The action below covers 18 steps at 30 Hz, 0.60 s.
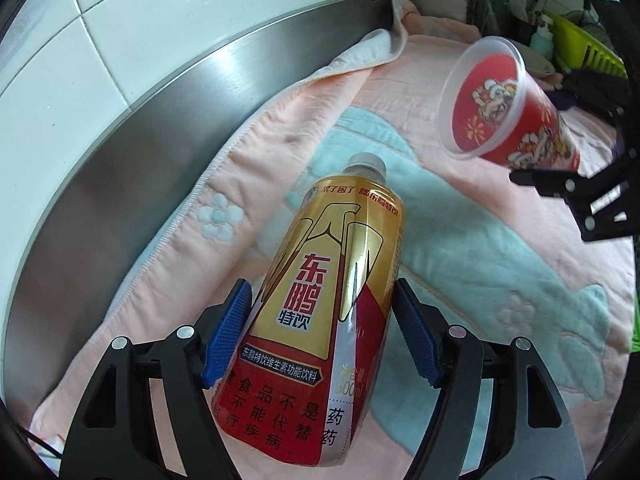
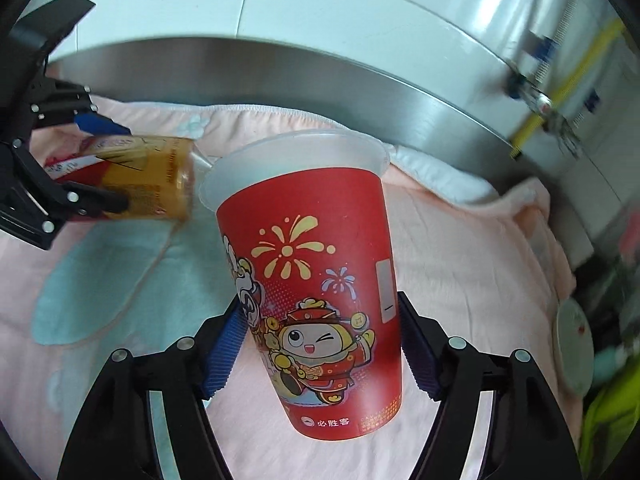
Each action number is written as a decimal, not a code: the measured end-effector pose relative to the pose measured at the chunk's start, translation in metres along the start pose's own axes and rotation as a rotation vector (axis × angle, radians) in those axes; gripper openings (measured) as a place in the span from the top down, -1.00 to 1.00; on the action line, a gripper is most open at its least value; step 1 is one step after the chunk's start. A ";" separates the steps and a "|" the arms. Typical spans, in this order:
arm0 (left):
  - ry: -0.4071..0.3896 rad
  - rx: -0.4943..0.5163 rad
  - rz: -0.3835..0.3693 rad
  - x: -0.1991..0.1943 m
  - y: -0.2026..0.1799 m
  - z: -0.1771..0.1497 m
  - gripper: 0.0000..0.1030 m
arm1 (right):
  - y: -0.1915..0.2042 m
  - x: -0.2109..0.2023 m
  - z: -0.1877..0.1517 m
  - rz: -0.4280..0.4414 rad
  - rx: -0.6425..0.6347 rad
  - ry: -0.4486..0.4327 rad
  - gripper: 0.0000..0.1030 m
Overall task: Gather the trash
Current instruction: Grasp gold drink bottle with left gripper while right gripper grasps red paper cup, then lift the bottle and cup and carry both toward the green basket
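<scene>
A gold and red drink bottle [image 1: 332, 300] with a clear cap is held between the blue pads of my left gripper [image 1: 321, 286], which is shut on its body. The cap points away from me over the towel. A red plastic cup [image 2: 308, 264] with cartoon prints and a clear rim sits between the pads of my right gripper [image 2: 319, 302], which is shut on its lower half. In the left wrist view the cup [image 1: 500, 108] hangs tilted above the towel at the upper right. In the right wrist view the bottle [image 2: 148, 176] and left gripper [image 2: 108, 162] are at the left.
A pink towel [image 1: 460, 248] with teal patches covers the counter. A steel backsplash [image 1: 160, 128] and white tiles run behind it. A green dish rack [image 1: 580, 44] and a soap bottle [image 1: 542, 36] stand at the far right. A white round dish [image 2: 572, 344] lies off the towel's right edge.
</scene>
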<state>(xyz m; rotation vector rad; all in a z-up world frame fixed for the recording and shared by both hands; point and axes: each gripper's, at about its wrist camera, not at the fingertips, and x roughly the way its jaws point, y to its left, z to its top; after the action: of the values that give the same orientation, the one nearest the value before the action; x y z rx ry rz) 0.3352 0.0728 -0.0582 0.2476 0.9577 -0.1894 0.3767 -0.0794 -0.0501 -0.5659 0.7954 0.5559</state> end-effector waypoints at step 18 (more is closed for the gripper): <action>-0.022 0.020 -0.103 -0.040 -0.078 -0.026 -0.17 | 0.025 -0.107 -0.111 -0.016 0.335 -0.039 -0.33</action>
<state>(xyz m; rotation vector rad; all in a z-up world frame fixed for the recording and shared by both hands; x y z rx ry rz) 0.2709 0.0075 -0.0490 0.2145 0.9482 -0.2963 0.2435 -0.1601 -0.0371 -0.2521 0.8255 0.4057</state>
